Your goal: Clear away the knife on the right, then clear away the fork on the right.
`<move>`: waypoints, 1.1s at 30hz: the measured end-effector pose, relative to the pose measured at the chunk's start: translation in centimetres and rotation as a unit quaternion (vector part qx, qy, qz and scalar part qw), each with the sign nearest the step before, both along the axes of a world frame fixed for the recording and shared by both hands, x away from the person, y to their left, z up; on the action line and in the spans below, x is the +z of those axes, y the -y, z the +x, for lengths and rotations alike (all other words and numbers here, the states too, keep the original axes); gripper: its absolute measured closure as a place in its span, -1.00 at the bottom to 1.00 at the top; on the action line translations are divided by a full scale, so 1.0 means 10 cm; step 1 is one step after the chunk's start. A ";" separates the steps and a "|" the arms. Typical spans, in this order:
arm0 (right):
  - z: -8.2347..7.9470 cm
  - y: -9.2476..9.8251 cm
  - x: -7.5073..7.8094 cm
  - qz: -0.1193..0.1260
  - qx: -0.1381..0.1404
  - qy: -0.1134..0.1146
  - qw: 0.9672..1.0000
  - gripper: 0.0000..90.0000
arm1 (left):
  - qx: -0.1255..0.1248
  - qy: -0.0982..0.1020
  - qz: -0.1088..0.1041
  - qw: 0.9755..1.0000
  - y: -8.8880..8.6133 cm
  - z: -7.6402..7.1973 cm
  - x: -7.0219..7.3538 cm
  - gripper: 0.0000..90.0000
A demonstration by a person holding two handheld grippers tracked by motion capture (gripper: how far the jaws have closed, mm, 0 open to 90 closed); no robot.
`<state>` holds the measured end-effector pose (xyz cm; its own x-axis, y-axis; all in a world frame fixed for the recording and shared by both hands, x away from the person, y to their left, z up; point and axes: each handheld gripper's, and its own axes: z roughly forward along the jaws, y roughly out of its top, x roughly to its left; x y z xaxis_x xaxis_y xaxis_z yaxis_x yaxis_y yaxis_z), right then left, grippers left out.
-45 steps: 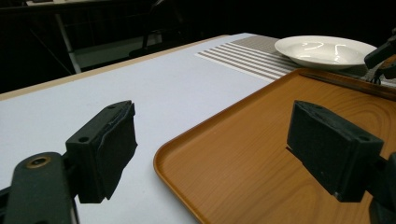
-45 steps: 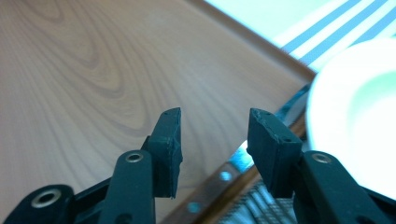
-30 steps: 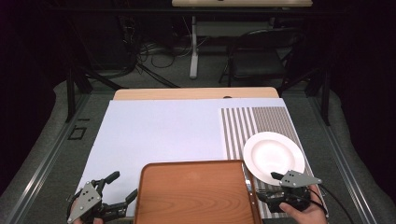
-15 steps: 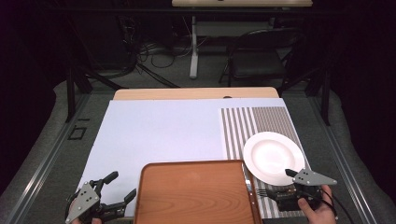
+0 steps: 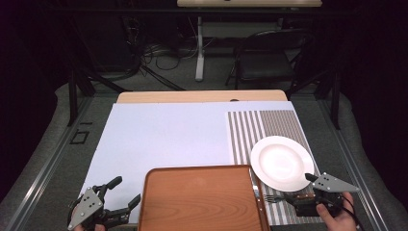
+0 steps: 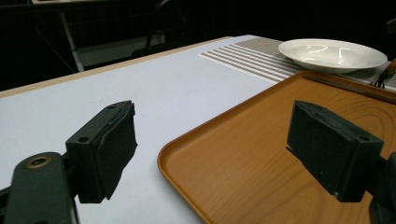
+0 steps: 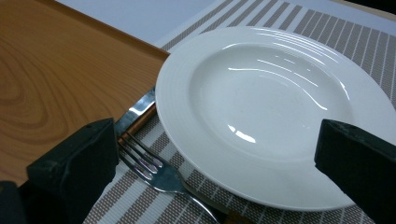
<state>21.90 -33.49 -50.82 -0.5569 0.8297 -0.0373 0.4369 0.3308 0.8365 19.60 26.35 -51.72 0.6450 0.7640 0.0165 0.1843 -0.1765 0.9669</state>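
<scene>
**Item 1, fork (image 7: 156, 170).** Lies flat on the striped placemat (image 5: 262, 126), in the narrow strip between the tray and the plate, at the near right of the table. Runs with its long axis across the table in the high view. Points its tines toward the tray edge and its handle toward the right gripper. Slants from upper left (tines) to lower right (handle) in the right gripper view, with the neck passing just under the plate's near rim. Sits close to a flat strip of bright metal along the tray edge; kind unclear.

**Item 2, plate (image 5: 282, 162).** White, round, deep-welled, empty. Rests upright on the placemat, just right of the tray's far right corner.

**Item 3, right gripper (image 5: 299, 188).** Held in a hand at the near right edge, low over the mat. Jaws: just been opening, now spread wide and gripping nothing. Frames the plate's near rim between the pads, without contact; fork tines just beside one pad.

**Item 4, left gripper (image 5: 126, 189).** Held at the near left, beside the tray's left edge. Jaws: wide apart, empty. Straddles the tray rim in its own view without touching it.

**Item 5, tray (image 5: 202, 202).** Brown, wood-grained, rectangular, bare. Occupies the near centre, over the white sheet (image 5: 168, 134).
</scene>
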 end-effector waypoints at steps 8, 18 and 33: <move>-0.05 0.10 0.03 -0.015 -0.008 0.000 1.000 -1.00 | -0.002 0.003 0.003 1.000 0.01 -0.01 0.01 -0.65; -0.07 0.20 0.03 -0.009 -0.021 -0.004 1.000 -0.98 | -0.003 0.001 0.004 1.000 0.01 0.00 0.01 -0.65; -0.01 0.26 0.14 -0.074 0.031 -0.022 0.997 -1.00 | -0.002 -0.001 0.003 1.000 0.02 -0.01 0.00 -0.65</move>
